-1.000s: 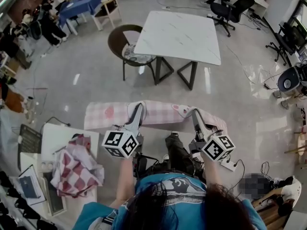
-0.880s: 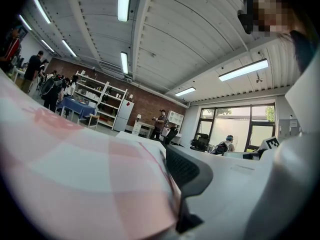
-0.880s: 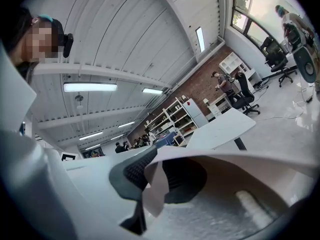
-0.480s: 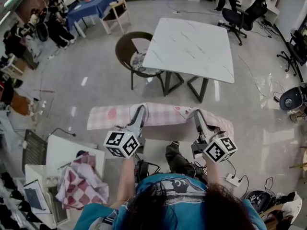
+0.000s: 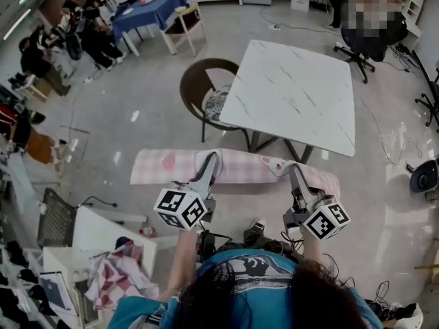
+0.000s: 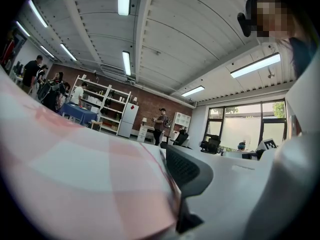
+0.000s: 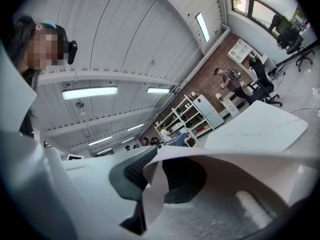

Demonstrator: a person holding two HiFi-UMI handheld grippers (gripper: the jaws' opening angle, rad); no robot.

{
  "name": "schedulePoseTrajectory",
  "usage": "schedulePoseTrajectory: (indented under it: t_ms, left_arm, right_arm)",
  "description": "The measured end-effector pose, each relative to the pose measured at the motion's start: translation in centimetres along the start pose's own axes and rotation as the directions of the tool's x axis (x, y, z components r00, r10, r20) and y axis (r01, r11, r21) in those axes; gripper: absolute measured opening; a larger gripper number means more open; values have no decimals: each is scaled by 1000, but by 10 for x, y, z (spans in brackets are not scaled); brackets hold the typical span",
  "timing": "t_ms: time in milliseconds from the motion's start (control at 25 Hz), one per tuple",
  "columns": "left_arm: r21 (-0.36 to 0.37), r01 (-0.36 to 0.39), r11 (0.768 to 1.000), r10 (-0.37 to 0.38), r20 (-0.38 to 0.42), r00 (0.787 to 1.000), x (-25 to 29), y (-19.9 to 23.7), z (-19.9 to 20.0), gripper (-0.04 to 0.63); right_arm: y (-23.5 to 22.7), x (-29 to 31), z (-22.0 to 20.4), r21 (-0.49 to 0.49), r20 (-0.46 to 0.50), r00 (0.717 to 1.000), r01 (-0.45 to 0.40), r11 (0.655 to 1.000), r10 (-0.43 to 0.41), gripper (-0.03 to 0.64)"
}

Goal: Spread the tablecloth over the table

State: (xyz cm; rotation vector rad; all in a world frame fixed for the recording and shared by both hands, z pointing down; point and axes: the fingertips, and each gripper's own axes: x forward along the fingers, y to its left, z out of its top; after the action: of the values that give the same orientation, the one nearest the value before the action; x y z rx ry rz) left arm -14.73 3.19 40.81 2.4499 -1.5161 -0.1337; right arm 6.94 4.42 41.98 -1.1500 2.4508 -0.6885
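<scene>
Head view: one pink checked tablecloth, two grippers, one marble table and one chair are counted. The tablecloth is held stretched mid-frame, just below the table's near edge. Its edge is clamped left of centre by the left gripper and right of centre by the right gripper, with cloth pinched in both jaw pairs.

The left tongs and right tongs hold the pink tablecloth taut near the white table.
</scene>
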Motion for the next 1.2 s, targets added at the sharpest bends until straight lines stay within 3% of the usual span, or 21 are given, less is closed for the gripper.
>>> schedulePoseTrajectory:
  t_ms: [320, 560, 880, 1200]
  left_arm:
    - [3, 17, 1000, -17, 4, 1000, 47, 17, 21, 69]
    - [82, 115, 990, -118, 32, 992, 97, 5, 64, 69]
    - [147, 251, 957, -261, 51, 964, 186, -10, 109, 69]
    - [157, 385, 909, -400, 77, 913, 294, -6, 157, 69]
  right_arm:
    - [-23, 40, 23, -7, 3, 1000, 3, 1000, -3, 37]
    - [-28, 52, 76, -52, 92, 996, 6, 999, -2, 40]
    - [-55, 78, 146, -108, 181, 984, 21, 994, -1, 38]
    - [-89, 129, 215, -209, 230, 972, 88, 974, -39, 38]
